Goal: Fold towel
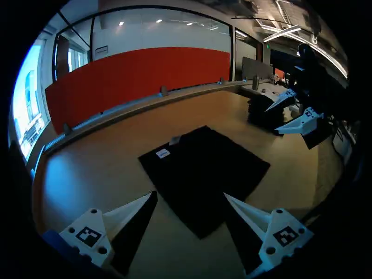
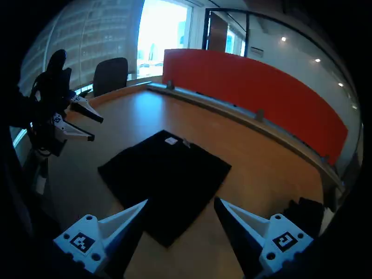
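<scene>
A black towel (image 1: pixel 204 176) lies flat on the wooden table (image 1: pixel 93 172), with a small white label (image 1: pixel 162 153) near its far-left corner. My left gripper (image 1: pixel 190 200) hovers open above the towel's near corner, holding nothing. Farther right in the left gripper view, the right gripper (image 1: pixel 279 118) shows beyond the towel, its fingers apart. In the right gripper view the same towel (image 2: pixel 165 179) spreads ahead with its label (image 2: pixel 171 140) at the far edge. My right gripper (image 2: pixel 181 204) is open over the near corner. The left gripper (image 2: pixel 93 128) appears at the far left, fingers apart.
A red partition (image 1: pixel 139 76) runs along the table's far edge (image 2: pixel 260 88). A pile of dark cloth (image 1: pixel 262 111) sits at the back right of the left gripper view, also seen as dark cloth (image 2: pixel 307 211) in the right gripper view. A black chair (image 2: pixel 110 74) stands by the window.
</scene>
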The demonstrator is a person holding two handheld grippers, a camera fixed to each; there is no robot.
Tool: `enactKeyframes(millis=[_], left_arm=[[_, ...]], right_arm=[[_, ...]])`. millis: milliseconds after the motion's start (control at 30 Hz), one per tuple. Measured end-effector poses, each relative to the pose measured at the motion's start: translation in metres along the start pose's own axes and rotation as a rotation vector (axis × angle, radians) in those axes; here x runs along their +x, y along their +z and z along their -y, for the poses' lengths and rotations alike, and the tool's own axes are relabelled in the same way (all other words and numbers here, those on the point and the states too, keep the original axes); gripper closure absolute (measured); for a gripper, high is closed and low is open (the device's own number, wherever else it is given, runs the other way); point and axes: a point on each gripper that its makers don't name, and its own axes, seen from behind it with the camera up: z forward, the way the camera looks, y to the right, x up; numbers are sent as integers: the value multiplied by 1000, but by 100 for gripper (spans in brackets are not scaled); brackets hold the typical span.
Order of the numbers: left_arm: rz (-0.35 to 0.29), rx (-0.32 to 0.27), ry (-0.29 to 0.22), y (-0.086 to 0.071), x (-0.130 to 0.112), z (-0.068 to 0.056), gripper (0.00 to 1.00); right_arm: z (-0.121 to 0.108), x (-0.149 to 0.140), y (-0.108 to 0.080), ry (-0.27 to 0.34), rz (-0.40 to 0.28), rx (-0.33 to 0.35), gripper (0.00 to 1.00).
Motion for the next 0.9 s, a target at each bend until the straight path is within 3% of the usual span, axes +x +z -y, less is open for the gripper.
enactKeyframes(millis=[500, 900], left_arm=[[115, -24, -3, 28, -62, -11, 6], [197, -47, 14, 45, -97, -20, 6]], right_arm=[[16, -58, 26, -6, 103, 38, 0], [25, -93, 38, -6, 165, 73, 0]])
